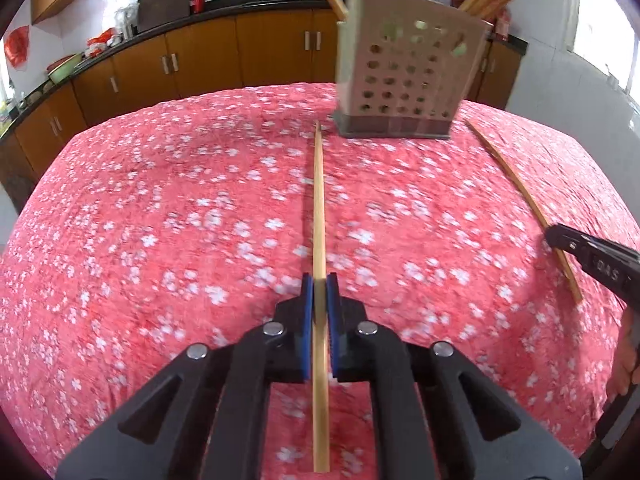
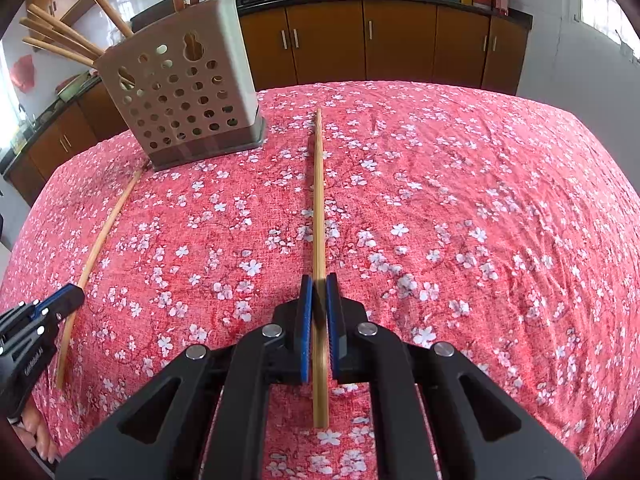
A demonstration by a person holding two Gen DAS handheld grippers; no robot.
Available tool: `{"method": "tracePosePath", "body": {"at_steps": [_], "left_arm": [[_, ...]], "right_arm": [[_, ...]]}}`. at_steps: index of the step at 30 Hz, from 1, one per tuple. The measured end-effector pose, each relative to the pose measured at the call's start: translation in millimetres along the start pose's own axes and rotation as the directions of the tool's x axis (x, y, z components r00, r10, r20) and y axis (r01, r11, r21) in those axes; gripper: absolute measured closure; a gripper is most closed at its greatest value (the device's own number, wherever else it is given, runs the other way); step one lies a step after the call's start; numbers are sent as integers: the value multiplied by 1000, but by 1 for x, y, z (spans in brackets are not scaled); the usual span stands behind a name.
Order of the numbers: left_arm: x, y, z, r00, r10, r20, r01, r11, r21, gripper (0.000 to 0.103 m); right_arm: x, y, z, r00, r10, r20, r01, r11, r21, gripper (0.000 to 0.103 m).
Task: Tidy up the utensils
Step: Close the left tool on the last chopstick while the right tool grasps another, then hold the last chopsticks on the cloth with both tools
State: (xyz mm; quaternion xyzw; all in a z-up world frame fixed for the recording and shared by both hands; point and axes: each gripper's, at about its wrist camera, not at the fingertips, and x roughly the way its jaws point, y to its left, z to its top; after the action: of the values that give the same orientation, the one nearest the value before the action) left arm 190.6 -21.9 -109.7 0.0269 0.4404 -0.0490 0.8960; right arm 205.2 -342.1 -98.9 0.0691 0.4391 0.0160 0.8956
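Only the perforated utensil holder [image 2: 180,92] blocks you at the far edge; the floral tablecloth [image 2: 460,200] elsewhere lies open.

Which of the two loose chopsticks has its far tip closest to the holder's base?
The chopstick in the left gripper: this left chopstick ends right at the holder base corner. The right chopstick, held by the right gripper, ends clear of it.

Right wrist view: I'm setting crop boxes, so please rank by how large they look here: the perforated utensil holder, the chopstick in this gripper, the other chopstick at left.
1. Utensil holder, largest.
2. and 3. Held chopstick and left chopstick: similar apparent length, distorted by nearness and the fisheye, so unranked.
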Motion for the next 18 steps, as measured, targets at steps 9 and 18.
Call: {"method": "tracePosePath", "body": {"at_steps": [9,18], "left_arm": [[16,36,21,999,47,4,-47,998,-50,92],[17,44,25,1000,27,5,-26,997,-67,89]], "right_arm": [[6,3,5,999,-44,19,45,999,-31,95],[9,9,2,997,-60,39,61,997,-40,95]]}}
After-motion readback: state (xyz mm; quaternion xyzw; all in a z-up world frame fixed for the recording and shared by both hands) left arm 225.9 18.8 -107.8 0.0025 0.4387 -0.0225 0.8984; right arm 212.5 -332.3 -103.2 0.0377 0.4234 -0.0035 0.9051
